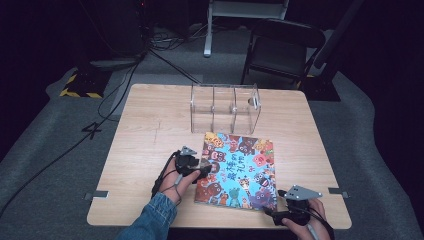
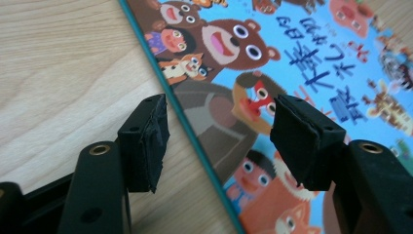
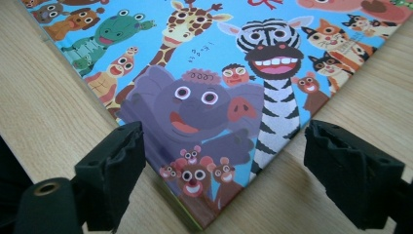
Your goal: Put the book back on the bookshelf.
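Picture book (image 1: 237,170) lies flat near the table's (image 1: 150,130) near edge. Left gripper (image 1: 206,167), jaws apart, straddles its left edge; right gripper (image 1: 274,214), jaws apart, faces its near right corner. Clear acrylic organizer (image 1: 225,107) stands just beyond.

Picture book on the table

The square, blue-covered cartoon-animal picture book (image 1: 236,170) lies closed and flat on the wooden table, at five o'clock from its centre, slightly skewed.

Bare table (image 1: 150,125) left of book (image 1: 237,170), passable. Clear box (image 1: 225,107) blocks just behind book. Narrow table strips along book's right and near edges.
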Action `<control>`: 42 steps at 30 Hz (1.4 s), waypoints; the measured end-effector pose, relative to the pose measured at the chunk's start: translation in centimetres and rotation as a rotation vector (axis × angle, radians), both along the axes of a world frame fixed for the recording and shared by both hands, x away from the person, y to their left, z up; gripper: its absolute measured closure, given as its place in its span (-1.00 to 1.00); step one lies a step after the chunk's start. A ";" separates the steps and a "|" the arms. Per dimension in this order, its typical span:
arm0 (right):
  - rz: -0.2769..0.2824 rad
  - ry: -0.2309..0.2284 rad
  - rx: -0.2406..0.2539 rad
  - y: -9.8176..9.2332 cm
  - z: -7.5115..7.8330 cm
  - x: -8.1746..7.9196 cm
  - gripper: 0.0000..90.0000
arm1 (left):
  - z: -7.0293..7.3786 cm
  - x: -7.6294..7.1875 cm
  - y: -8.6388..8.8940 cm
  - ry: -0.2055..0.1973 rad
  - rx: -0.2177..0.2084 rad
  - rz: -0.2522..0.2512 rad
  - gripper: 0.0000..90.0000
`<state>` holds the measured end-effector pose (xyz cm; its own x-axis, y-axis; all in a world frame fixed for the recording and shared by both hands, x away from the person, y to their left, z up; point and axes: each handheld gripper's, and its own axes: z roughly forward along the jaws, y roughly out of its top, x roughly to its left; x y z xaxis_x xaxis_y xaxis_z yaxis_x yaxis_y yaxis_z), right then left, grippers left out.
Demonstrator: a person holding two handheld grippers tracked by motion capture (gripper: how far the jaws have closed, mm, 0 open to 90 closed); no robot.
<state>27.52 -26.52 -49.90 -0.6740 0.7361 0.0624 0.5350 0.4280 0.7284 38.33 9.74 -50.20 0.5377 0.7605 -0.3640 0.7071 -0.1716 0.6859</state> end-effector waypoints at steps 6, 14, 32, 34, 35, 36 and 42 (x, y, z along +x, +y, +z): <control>0.026 0.005 -0.025 0.4 -0.2 0.1 -0.67 | -0.3 0.2 -0.1 0.009 -0.057 0.027 -0.18; 0.037 -0.028 -0.064 0.9 -0.5 -0.3 -0.75 | -0.9 0.3 0.8 0.039 -0.166 0.076 -0.04; 0.023 -0.036 -0.060 0.9 -0.6 -0.4 -0.77 | -0.2 0.3 1.7 0.082 -0.275 0.135 0.40; 0.023 -0.037 -0.061 0.9 -0.6 -0.4 -0.77 | -0.1 0.3 1.7 0.074 -0.275 0.133 0.40; 0.023 -0.037 -0.059 0.9 -0.6 -0.4 -0.77 | 0.0 0.2 1.7 0.070 -0.279 0.137 0.39; 0.021 -0.038 -0.060 0.9 -0.6 -0.4 -0.78 | 0.0 0.1 1.8 0.073 -0.287 0.139 0.40; -0.010 -0.034 -0.080 0.8 -0.7 -0.6 -0.96 | 0.6 -0.3 2.1 0.138 -0.400 0.135 0.58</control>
